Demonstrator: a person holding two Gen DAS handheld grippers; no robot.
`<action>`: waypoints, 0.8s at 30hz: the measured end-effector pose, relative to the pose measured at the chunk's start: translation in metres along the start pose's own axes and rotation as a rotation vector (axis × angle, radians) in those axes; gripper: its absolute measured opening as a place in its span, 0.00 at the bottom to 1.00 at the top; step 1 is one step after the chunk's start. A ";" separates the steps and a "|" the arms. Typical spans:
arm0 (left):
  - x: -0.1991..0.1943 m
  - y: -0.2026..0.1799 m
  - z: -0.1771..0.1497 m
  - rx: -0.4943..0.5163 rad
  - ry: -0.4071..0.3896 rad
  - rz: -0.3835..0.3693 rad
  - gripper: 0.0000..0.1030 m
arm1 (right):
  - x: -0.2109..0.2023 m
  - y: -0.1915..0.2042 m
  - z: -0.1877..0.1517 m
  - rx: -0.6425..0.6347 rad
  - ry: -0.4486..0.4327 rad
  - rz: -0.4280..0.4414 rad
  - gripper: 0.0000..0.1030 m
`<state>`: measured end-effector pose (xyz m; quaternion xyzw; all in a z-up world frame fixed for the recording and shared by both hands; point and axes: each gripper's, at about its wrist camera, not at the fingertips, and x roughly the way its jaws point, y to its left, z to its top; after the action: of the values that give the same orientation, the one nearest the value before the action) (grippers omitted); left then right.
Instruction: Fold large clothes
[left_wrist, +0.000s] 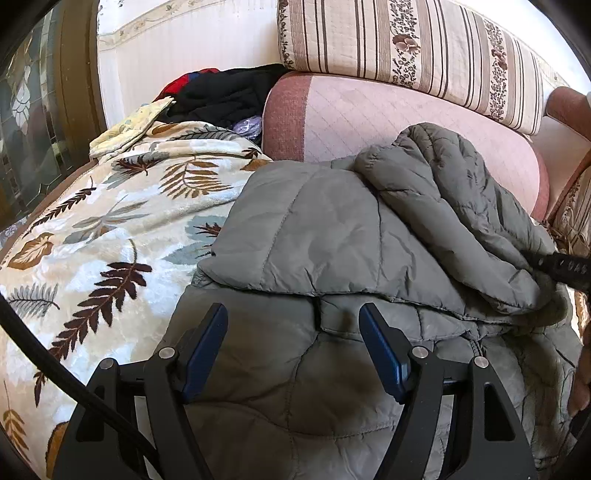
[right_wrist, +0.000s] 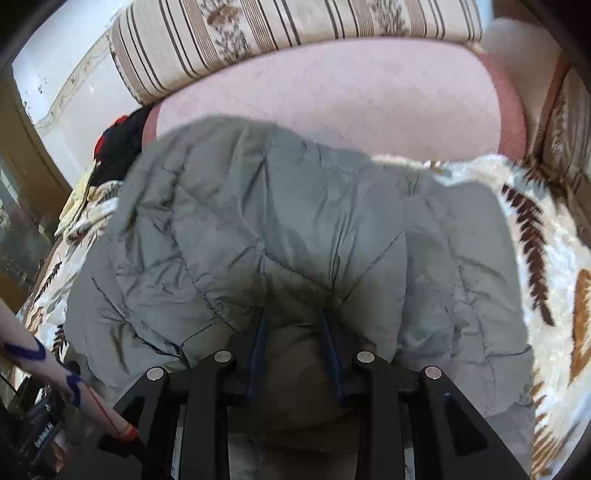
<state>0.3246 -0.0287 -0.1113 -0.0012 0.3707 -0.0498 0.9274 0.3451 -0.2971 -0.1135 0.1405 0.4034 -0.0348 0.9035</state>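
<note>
While the leaf-print blanket (left_wrist: 92, 236) covers the bed at the left of the frame, your grey quilted jacket (left_wrist: 332, 229) lies on it at centre, partly folded, one padded section doubled over toward the upper right. You look midway through a fold. Your left gripper (left_wrist: 293, 332) hovers low over the hem, fingers apart and empty. Your right gripper (right_wrist: 293, 321) has its fingers clamped on a bunched fold. Next, you likely need to lay that fold flat.
</note>
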 end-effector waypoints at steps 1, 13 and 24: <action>0.000 0.000 0.001 -0.004 -0.004 -0.001 0.71 | -0.011 0.008 0.003 -0.011 -0.038 -0.016 0.31; -0.002 0.006 0.003 -0.025 0.011 -0.019 0.70 | 0.007 0.105 -0.035 -0.218 0.066 0.090 0.49; -0.002 -0.025 0.053 0.020 0.011 -0.114 0.71 | -0.055 0.011 0.020 -0.079 -0.141 -0.001 0.48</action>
<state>0.3573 -0.0548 -0.0710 -0.0128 0.3748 -0.1063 0.9209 0.3242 -0.2950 -0.0575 0.1018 0.3401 -0.0290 0.9344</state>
